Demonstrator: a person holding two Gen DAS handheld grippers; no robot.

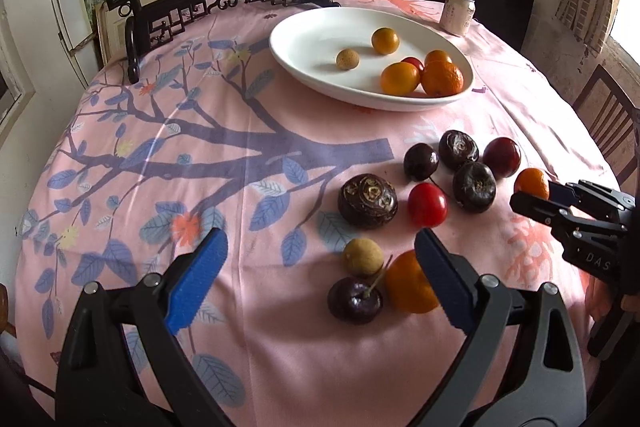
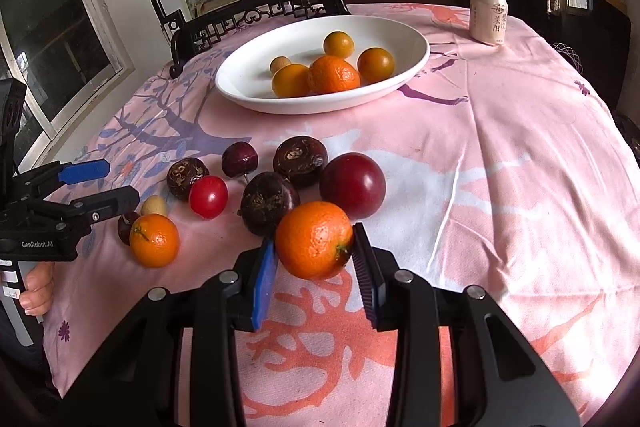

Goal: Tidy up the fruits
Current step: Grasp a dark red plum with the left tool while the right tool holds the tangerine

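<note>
- My right gripper [image 2: 314, 247] has its fingers closed against the two sides of a mandarin [image 2: 314, 239] at the near edge of the loose fruit; whether it is lifted off the cloth I cannot tell.
- The mandarin is round with a dimpled, slightly waxy skin, and only the finger ends touch it. I judge it could roll out forward if I tilt or swing fast.
- Squeezing harder is a risk too: the peel looks soft and would dent.
- Just behind it sit a dark, rough-skinned fruit [image 2: 270, 203] and a smooth, glossy plum [image 2: 353, 185]. A low sweep could knock them rolling.
- My left gripper [image 1: 320, 263] hangs with fingers wide apart over a second mandarin [image 1: 408, 283], a dark cherry [image 1: 355, 301] with a thin stem, and a small tan longan [image 1: 363, 257]. These three touch, so closing on one would likely nudge the others.
- The white plate [image 2: 416, 61] across the table [image 2: 500, 167] is shallow and glazed, holding orange fruit already. A dropped mandarin could bounce or skid over the low rim.
- The pink printed cloth lies in creases; small fruit may roll along them.
</note>
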